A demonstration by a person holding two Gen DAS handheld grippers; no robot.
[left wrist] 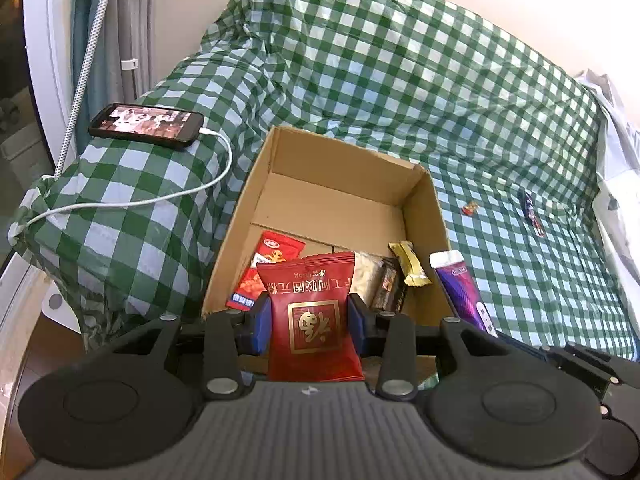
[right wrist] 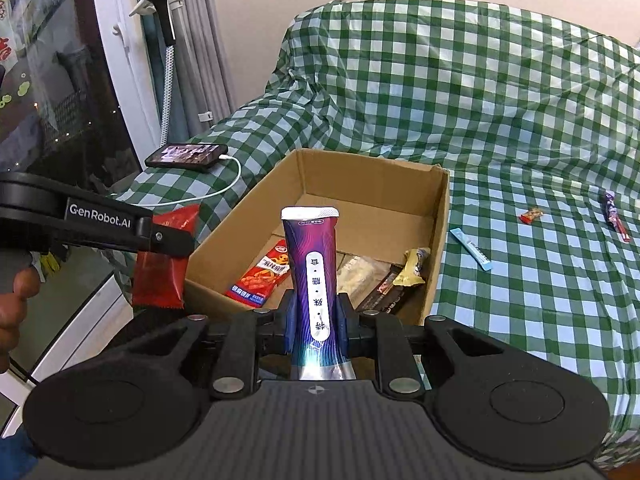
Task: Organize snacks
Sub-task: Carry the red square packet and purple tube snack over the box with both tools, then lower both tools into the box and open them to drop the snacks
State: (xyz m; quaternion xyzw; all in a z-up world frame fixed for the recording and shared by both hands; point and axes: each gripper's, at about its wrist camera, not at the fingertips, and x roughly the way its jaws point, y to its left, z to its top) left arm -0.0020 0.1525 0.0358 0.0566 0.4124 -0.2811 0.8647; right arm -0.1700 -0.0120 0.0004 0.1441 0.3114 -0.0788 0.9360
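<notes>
Red packet (left wrist: 314,316) clamped between left jaws; purple pouch (right wrist: 314,280) between right.

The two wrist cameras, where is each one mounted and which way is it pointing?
Left wrist: on the left gripper, looking along its fingers at the red packet it clamps, over the cardboard box.
Right wrist: on the right gripper, facing the clamped purple pouch; the left gripper and the person's hand show at left.
Shared: box, phone, checked cloth.
</notes>
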